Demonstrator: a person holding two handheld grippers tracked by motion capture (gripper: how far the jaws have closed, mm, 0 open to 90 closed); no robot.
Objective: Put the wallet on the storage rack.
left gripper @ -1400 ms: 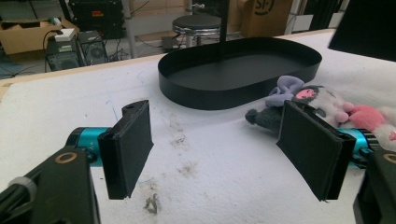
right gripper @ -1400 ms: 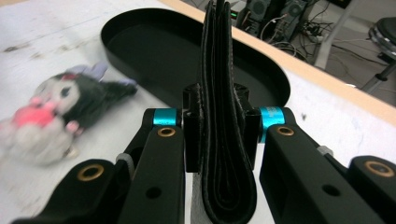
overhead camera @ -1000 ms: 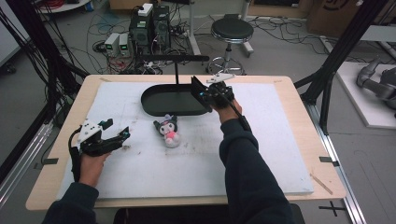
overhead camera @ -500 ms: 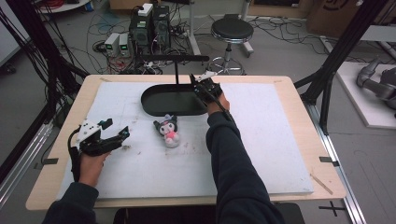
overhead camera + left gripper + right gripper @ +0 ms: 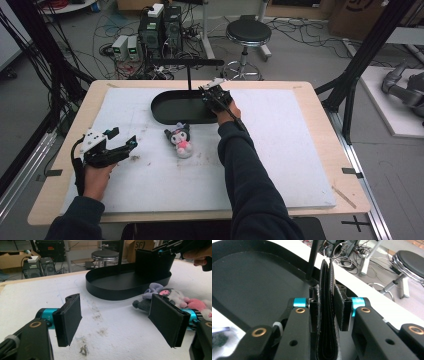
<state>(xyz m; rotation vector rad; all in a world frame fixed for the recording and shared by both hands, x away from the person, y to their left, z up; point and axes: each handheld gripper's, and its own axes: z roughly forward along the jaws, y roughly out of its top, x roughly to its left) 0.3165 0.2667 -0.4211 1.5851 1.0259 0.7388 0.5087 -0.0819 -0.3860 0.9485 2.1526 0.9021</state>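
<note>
Clamping the upright black wallet (image 5: 327, 302) over the tray (image 5: 170, 107) — right tool (image 5: 214, 94); left tool (image 5: 117, 148) open.

At the top of your left gripper view, right of centre, a cardboard box (image 5: 136, 246) behind the tabletop is showing you the printed letters "SF". In the high view, a similar mark on the cardboard box (image 5: 357, 7) at the upper right is staying too blurred to read.
</note>
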